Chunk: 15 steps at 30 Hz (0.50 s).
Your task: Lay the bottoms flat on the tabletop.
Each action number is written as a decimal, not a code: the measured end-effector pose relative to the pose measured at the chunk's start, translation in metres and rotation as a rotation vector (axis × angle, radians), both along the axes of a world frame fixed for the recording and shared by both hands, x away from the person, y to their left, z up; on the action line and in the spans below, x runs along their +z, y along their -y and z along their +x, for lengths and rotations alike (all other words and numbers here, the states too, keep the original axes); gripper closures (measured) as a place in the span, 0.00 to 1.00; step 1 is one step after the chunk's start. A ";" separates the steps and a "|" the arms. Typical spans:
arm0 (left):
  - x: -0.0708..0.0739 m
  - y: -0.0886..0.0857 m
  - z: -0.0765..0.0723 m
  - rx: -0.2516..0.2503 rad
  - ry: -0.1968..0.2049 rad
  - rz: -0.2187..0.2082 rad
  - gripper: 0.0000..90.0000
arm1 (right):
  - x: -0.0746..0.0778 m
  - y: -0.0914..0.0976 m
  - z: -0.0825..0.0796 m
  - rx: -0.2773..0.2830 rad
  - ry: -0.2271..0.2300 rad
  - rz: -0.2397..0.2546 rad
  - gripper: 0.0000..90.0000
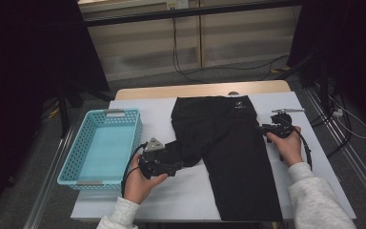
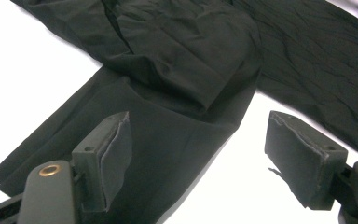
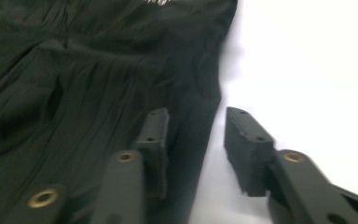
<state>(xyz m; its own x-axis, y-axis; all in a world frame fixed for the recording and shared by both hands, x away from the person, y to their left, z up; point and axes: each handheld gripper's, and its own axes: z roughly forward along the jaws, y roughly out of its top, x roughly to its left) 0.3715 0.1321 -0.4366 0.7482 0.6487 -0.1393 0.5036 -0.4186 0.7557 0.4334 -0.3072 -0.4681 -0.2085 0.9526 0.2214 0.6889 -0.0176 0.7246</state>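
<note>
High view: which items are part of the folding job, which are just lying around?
In play:
- black trousers
- left gripper, open over the folded leg
- right gripper, open at the trousers' edge

Idle:
- turquoise basket, left of the trousers
- cables on the floor

We are counting one pair of black trousers [image 1: 228, 152], one turquoise basket [image 1: 81, 162], one white sheet [image 1: 181, 195] covering one table [image 1: 195, 89], and two grippers, left gripper [image 1: 174, 167] and right gripper [image 1: 263, 128].
</note>
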 end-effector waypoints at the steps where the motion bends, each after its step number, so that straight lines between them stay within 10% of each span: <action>1: 0.000 0.000 0.000 -0.006 0.000 0.007 0.26 | 0.000 -0.001 -0.002 0.002 0.000 -0.005 0.70; 7: -0.001 0.002 -0.001 -0.006 -0.008 0.007 0.26 | -0.002 0.001 -0.005 -0.012 0.006 -0.018 1.00; 15: 0.001 0.001 -0.001 -0.006 -0.009 0.004 0.26 | 0.000 0.022 -0.004 -0.032 -0.015 -0.014 1.00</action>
<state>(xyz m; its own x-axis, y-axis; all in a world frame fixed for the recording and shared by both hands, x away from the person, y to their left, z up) 0.3709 0.1309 -0.4360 0.7511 0.6443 -0.1436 0.5077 -0.4248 0.7495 0.4290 -0.3289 -0.4685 -0.1743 0.9618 0.2112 0.6992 -0.0301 0.7143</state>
